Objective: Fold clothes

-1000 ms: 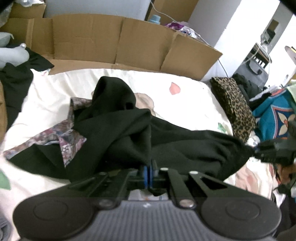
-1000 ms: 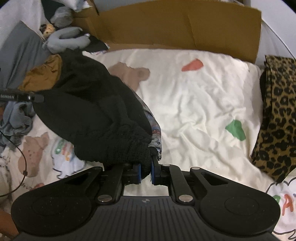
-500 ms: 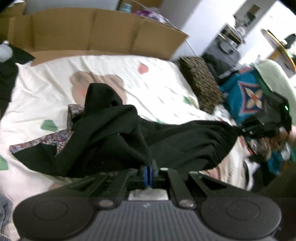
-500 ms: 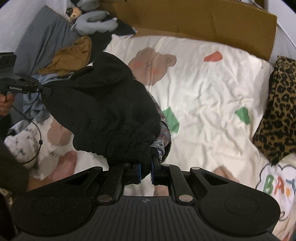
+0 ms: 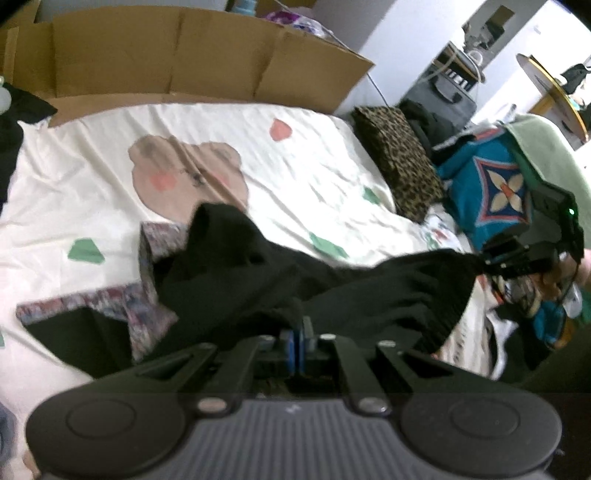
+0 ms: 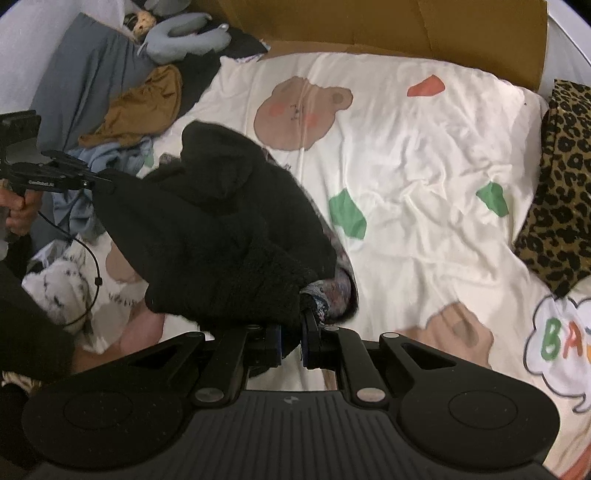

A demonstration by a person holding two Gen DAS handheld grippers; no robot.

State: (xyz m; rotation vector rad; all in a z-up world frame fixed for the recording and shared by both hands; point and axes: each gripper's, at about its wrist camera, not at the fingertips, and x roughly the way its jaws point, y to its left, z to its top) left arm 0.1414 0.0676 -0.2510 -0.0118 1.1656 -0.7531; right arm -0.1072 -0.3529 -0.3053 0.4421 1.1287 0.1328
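Note:
A black garment (image 5: 332, 291) with a floral patterned lining (image 5: 110, 306) hangs stretched between both grippers above a cream bedsheet (image 5: 303, 158). My left gripper (image 5: 296, 341) is shut on one edge of the black cloth. In the right wrist view my right gripper (image 6: 291, 341) is shut on the fuzzy black hem (image 6: 236, 291), with patterned lining (image 6: 338, 291) bunched beside it. The right gripper (image 5: 517, 258) also shows at the right of the left wrist view, pinching the far end. The left gripper (image 6: 107, 182) shows at the left of the right wrist view, holding the opposite corner.
A cardboard wall (image 5: 192, 55) lines the bed's far side. A leopard-print cushion (image 6: 561, 177) lies on the right edge. A grey plush toy (image 6: 184, 33), brown cloth (image 6: 144, 107) and blue clothes (image 6: 85, 162) pile at the left. A hand (image 6: 16, 210) grips the left tool.
Both grippers have lifted the black garment off the sheet and toward me. More of the bear print and green patches on the sheet now shows.

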